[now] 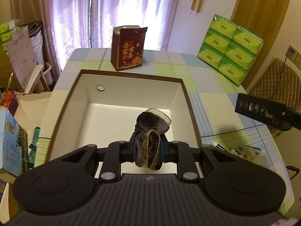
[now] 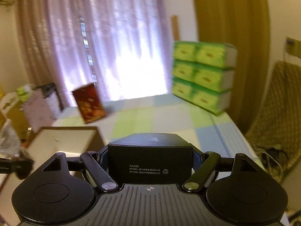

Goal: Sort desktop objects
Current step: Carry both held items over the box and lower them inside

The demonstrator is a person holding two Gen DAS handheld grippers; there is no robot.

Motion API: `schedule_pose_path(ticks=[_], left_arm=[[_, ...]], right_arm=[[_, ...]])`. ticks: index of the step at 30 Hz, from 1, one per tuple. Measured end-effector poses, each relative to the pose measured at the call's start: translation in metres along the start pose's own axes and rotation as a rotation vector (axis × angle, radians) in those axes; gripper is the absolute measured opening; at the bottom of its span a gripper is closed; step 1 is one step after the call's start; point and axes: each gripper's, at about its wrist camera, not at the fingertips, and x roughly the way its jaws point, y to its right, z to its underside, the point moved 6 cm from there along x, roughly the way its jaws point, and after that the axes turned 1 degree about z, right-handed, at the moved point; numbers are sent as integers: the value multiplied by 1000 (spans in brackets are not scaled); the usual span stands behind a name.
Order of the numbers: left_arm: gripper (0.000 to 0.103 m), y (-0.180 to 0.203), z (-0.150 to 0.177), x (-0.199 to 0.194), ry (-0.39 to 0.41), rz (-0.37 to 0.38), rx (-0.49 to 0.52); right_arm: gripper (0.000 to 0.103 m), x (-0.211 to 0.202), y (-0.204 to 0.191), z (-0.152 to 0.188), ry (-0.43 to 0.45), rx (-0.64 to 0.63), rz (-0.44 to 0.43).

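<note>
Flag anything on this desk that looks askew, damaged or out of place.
The dark red gift bag behind the open white box stands crooked, its top edge bent unevenly. The stack of green tissue packs leans rather than sitting square. The left gripper clamps a crumpled brown cloth bunched untidily over the box. Nothing looks spilled.

I count one dark sock [image 1: 150,141] and one black carton [image 2: 150,162] in my two tongs. One open white-lined box [image 1: 129,94] sits on the table, and one red gift bag [image 1: 128,49] stands behind it. Six green tissue packs [image 1: 231,49] are stacked two wide, three high. By the table edge lie perhaps two small tubes [image 1: 242,150]; blurred.
</note>
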Motion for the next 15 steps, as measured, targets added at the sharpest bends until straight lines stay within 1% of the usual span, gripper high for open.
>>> schedule_pose_path(ticks=[4,7,10,15], left_arm=[[18,-11,3,-10,10,-18,-7],[18,-21,8,-14,9,-32,-22],[18,-32,13,-15,-2,-46,-37],[18,-50,27,-12,-35,-63,-56]], right_arm=[[77,-6,-39,-6,19,-48,-97],[77,-5,-71,-4,18,-92,-160],[77,1,-95,4,4,-128,-200],[77,18,-135,21,-38,-190,-234]])
